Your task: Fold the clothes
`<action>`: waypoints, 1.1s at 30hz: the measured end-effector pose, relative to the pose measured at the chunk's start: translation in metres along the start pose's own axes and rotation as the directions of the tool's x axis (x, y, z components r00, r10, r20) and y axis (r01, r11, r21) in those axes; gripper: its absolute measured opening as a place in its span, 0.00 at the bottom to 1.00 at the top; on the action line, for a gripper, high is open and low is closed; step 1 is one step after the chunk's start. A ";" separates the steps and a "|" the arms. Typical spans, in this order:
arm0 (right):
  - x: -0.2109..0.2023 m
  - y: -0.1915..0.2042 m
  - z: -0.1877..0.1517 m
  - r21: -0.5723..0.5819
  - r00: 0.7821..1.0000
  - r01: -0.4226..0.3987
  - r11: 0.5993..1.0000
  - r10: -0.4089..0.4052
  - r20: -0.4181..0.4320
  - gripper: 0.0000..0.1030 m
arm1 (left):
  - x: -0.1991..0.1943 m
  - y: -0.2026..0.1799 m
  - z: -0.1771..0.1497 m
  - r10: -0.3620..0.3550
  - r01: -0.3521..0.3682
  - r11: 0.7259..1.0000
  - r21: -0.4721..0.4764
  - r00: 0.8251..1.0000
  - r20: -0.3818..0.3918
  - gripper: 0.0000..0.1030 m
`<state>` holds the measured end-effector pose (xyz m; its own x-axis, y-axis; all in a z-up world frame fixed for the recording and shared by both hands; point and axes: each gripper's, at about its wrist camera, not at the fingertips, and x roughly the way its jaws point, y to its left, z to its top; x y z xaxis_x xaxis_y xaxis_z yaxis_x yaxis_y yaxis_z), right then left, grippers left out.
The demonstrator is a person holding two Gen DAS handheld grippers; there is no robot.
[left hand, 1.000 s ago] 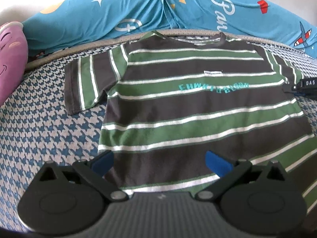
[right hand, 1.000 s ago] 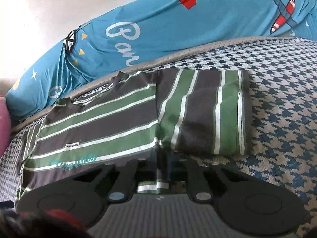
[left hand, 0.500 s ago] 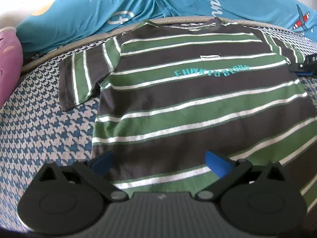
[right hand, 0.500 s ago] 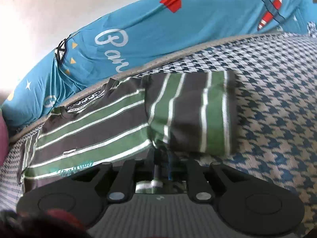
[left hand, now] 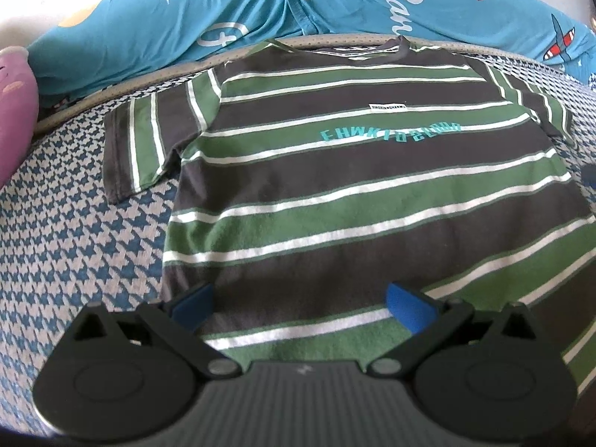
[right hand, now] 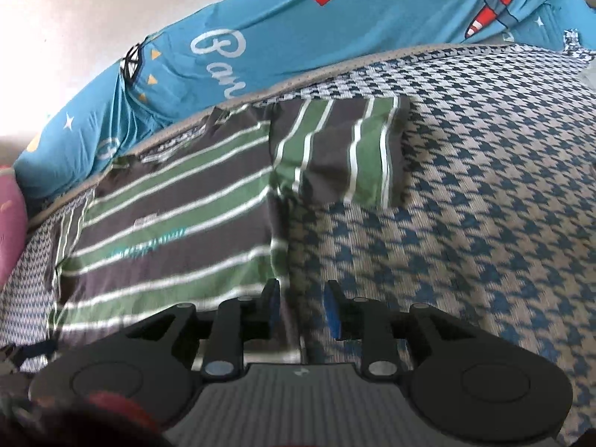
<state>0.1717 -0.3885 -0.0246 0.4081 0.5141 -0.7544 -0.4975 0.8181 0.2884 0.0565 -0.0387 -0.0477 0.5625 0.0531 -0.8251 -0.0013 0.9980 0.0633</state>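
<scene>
A dark grey and green striped T-shirt [left hand: 335,193] lies face up and flat on the bed, collar at the far side, both sleeves spread out. My left gripper [left hand: 300,303] hovers wide open over the hem, blue pads either side of the lower stripes, nothing between them. In the right wrist view the same T-shirt [right hand: 178,216] fills the left half, with its sleeve [right hand: 342,149] lying flat to the right. My right gripper [right hand: 301,307] is open by a narrow gap, and the shirt's side edge runs down between its fingers without being clamped.
The shirt rests on a blue-and-beige houndstooth cover [right hand: 465,223]. A blue printed pillow [left hand: 260,7] lies along the far edge. A purple plush thing [left hand: 15,111] sits at the far left. Bare cover lies right of the shirt.
My right gripper was shut on the shirt's side below the sleeve; its jaws have now parted and it has drawn back along that edge. My left gripper stayed open over the hem.
</scene>
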 end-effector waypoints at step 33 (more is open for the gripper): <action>-0.077 -0.002 -0.114 0.009 0.999 0.039 0.999 -0.039 -0.037 0.41 | -0.027 0.016 -0.006 -0.012 0.015 0.998 -0.055 0.999 0.051 1.00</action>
<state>0.0536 -0.4591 -0.0340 0.3989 0.4723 -0.7860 -0.4740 0.8400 0.2642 0.0365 -0.0239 -0.0278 0.6041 0.0391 -0.7960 -0.0385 0.9991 0.0198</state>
